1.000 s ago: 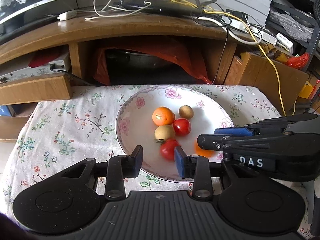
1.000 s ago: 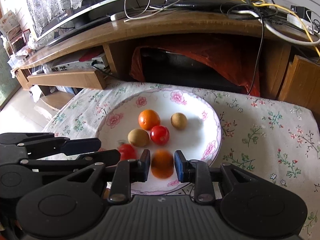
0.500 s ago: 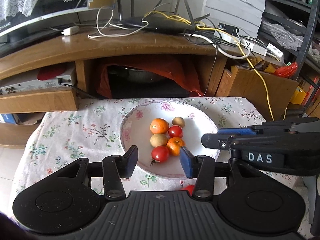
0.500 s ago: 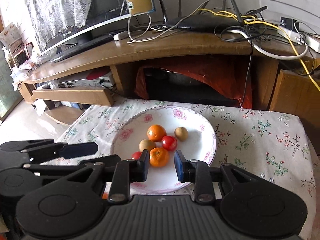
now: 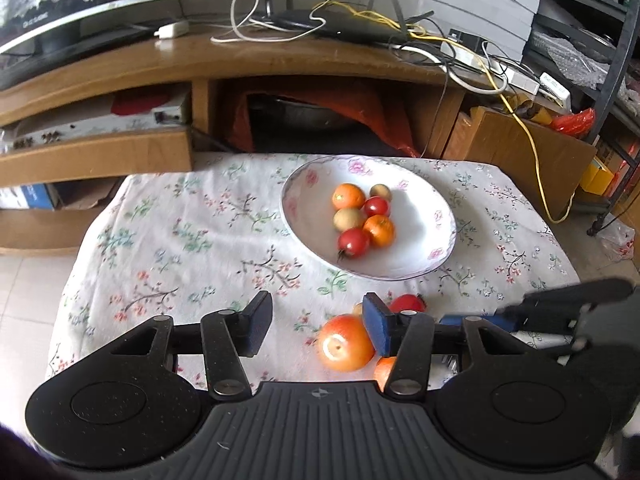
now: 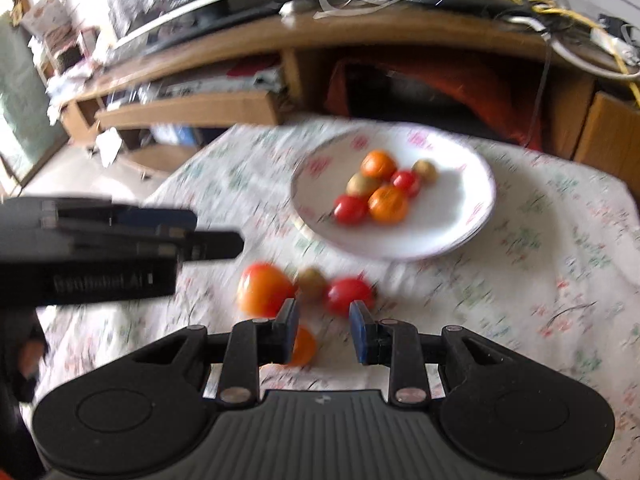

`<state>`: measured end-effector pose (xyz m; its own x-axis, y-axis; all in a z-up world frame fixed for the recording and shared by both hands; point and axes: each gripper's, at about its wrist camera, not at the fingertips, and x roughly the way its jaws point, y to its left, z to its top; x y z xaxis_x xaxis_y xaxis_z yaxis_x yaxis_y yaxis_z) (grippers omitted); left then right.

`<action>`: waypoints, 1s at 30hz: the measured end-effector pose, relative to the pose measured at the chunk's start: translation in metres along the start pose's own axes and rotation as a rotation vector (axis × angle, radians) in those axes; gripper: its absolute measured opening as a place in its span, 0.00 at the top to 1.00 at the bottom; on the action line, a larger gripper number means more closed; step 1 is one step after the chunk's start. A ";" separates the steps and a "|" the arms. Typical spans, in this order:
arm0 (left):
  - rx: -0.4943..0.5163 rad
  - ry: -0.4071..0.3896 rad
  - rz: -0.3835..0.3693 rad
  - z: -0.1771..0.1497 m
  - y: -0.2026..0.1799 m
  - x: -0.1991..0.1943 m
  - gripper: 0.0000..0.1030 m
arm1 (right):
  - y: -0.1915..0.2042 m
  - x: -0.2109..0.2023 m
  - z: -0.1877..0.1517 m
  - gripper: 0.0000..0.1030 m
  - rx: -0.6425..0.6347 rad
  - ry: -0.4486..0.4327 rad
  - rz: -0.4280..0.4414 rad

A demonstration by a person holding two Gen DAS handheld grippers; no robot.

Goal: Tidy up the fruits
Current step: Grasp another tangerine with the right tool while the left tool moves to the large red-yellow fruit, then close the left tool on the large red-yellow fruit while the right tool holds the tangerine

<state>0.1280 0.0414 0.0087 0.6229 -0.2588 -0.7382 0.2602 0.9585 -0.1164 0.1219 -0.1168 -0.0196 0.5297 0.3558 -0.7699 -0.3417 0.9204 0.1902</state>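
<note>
A white floral plate (image 5: 436, 240) (image 6: 472, 216) sits on the flowered tablecloth and holds several fruits: oranges, red tomatoes and brownish round fruits. Loose fruit lies in front of it: a large orange-red apple (image 5: 346, 342) (image 6: 262, 290), a red tomato (image 5: 408, 303) (image 6: 348, 294), a small brown fruit (image 6: 311, 282) and a small orange (image 6: 302, 346). My left gripper (image 5: 316, 326) is open and empty, with the apple beside its right finger. My right gripper (image 6: 323, 330) is open and empty above the cloth just short of the loose fruit; the view is blurred.
A wooden TV stand (image 5: 280, 64) with cables, a router and a monitor rises behind the table. A cardboard box (image 5: 92, 156) juts out at the left. A wooden cabinet (image 5: 520, 148) and a metal rack (image 5: 580, 40) stand at the right.
Both grippers have pulled back and up from the plate. The loose fruit in front of the plate has come into view. The right gripper has swung left and its view is blurred.
</note>
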 end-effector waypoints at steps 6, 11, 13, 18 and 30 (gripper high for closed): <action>-0.021 0.011 -0.004 -0.002 0.010 0.003 0.41 | 0.014 0.023 -0.008 0.55 -0.032 0.030 0.038; -0.026 0.029 -0.003 -0.004 0.012 0.010 0.40 | 0.019 0.036 -0.009 0.55 -0.025 0.061 0.085; -0.022 0.035 -0.005 -0.005 0.011 0.012 0.39 | 0.021 0.038 -0.013 0.56 -0.031 0.052 0.082; 0.018 0.060 -0.002 -0.010 0.006 0.021 0.39 | 0.021 0.036 -0.014 0.57 -0.029 0.063 0.081; 0.109 0.066 -0.062 -0.015 -0.019 0.034 0.35 | -0.008 -0.019 -0.032 0.58 0.013 0.088 -0.003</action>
<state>0.1329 0.0159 -0.0241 0.5544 -0.3055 -0.7741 0.3772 0.9214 -0.0934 0.0899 -0.1361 -0.0257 0.4601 0.3381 -0.8210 -0.3298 0.9236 0.1955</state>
